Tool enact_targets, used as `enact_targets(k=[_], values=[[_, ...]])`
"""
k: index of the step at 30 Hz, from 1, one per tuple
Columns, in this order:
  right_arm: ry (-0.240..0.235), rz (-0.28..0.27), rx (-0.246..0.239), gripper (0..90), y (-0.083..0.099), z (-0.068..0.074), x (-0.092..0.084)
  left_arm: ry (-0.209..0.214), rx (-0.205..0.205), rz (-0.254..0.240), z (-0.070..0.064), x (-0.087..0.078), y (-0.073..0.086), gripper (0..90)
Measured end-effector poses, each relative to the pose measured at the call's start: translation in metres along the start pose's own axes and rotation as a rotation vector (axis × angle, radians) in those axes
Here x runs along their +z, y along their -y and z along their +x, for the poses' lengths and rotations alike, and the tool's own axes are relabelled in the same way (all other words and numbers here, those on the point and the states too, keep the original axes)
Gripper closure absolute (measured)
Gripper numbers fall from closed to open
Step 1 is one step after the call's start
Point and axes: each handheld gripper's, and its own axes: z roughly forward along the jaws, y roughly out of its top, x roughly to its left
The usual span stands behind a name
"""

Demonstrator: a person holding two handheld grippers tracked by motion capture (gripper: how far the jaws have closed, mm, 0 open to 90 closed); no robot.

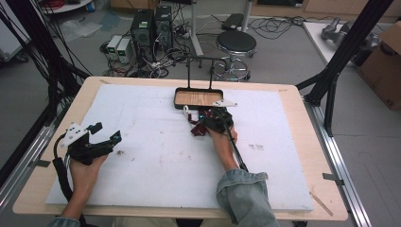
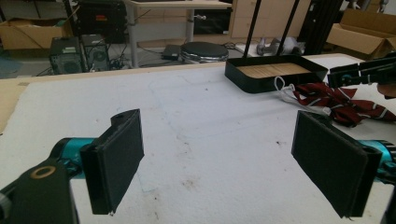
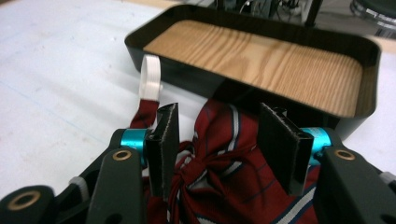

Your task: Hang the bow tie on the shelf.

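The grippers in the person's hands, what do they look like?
Both are black. The left gripper has two flat black fingers on shiny blue collars and brass-ringed holes. A white three-cornered plate sits on top and a black cable trails from it. The right gripper looks the same. The person's right arm wears a blue denim sleeve.

A round stool (image 1: 236, 43), computer towers (image 1: 151, 26) and what may be cardboard boxes (image 1: 384, 61) stand beyond the table.

The bow tie (image 3: 224, 172) is smooth woven cloth, dark red with stripes. The tray (image 3: 187, 77) has glossy black walls and a wood-grain floor. The table (image 1: 156, 156) has a matt white cover.
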Motion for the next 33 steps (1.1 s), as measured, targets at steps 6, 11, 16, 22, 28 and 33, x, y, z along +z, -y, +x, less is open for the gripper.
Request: enact_targets(k=[6, 11, 16, 22, 28, 33], values=[[-0.012, 0.041, 0.003, 51.8, 0.003, 0.001, 0.006, -0.002, -0.003, -0.001, 0.000, 0.000, 0.000, 17.1], [-0.011, 0.064, -0.007, 55.0, 0.004, 0.003, 0.009, -0.001, -0.005, -0.001, 0.000, 0.000, 0.000, 17.1], [-0.009, 0.092, -0.006, 56.2, 0.003, 0.003, 0.010, -0.002, -0.005, 0.001, 0.000, 0.000, 0.000, 17.2], [-0.026, 0.129, 0.024, 56.0, 0.002, 0.003, 0.014, -0.002, -0.002, -0.001, 0.000, 0.001, 0.000, 17.2], [-0.021, 0.155, 0.015, 56.0, 0.002, 0.006, 0.017, -0.003, -0.003, 0.000, 0.000, 0.000, 0.000, 17.3], [-0.007, 0.159, 0.022, 61.2, 0.002, 0.008, 0.017, -0.001, -0.002, 0.006, -0.001, 0.001, 0.000, 17.3]])
